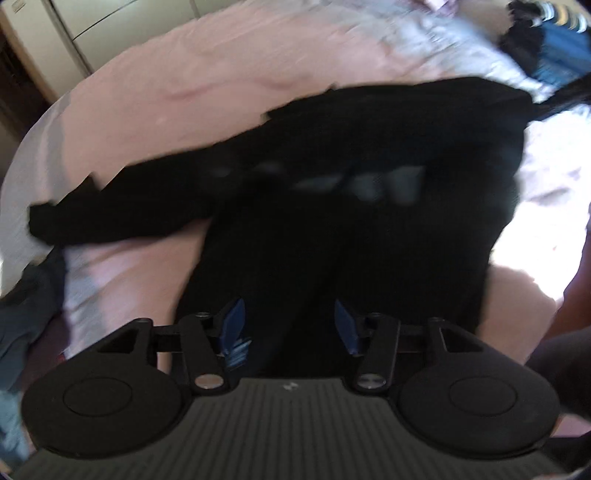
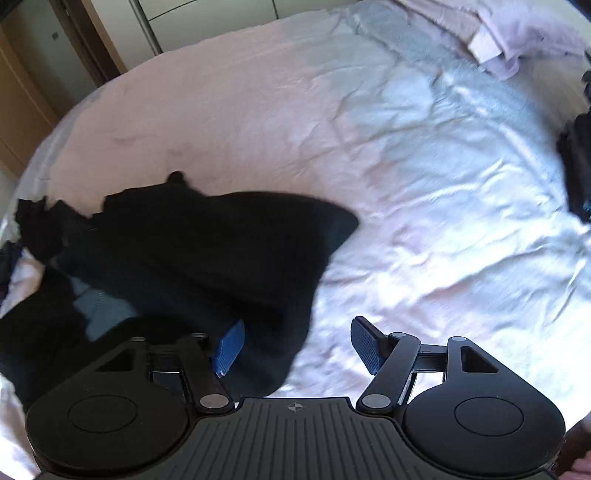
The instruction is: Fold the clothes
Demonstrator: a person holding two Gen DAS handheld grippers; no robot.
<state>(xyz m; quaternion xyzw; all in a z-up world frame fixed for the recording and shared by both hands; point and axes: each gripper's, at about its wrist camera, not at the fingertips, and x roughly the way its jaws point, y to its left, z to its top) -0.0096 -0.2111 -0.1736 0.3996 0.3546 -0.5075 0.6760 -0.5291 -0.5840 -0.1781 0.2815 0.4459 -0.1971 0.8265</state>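
A black long-sleeved garment [image 1: 369, 177] lies spread on the pink bed sheet [image 1: 207, 66], one sleeve stretched out to the left. My left gripper [image 1: 290, 325] hovers over its lower part, open, with black cloth showing between the blue fingers [image 1: 234, 321]. In the right wrist view the same black garment [image 2: 207, 243] covers the left side of the sheet [image 2: 424, 184]. My right gripper [image 2: 297, 347] is open at the garment's right edge; the left finger [image 2: 229, 347] is over the cloth and the right finger over bare sheet. The left wrist view is blurred.
A dark and blue clothes pile [image 1: 539, 44] sits at the far right of the bed. Grey-blue clothing [image 1: 26, 314] hangs off the left edge. Lilac cloth [image 2: 517, 37] lies at the top right, a dark item [image 2: 576, 166] at the right edge. A wardrobe [image 1: 92, 22] stands behind.
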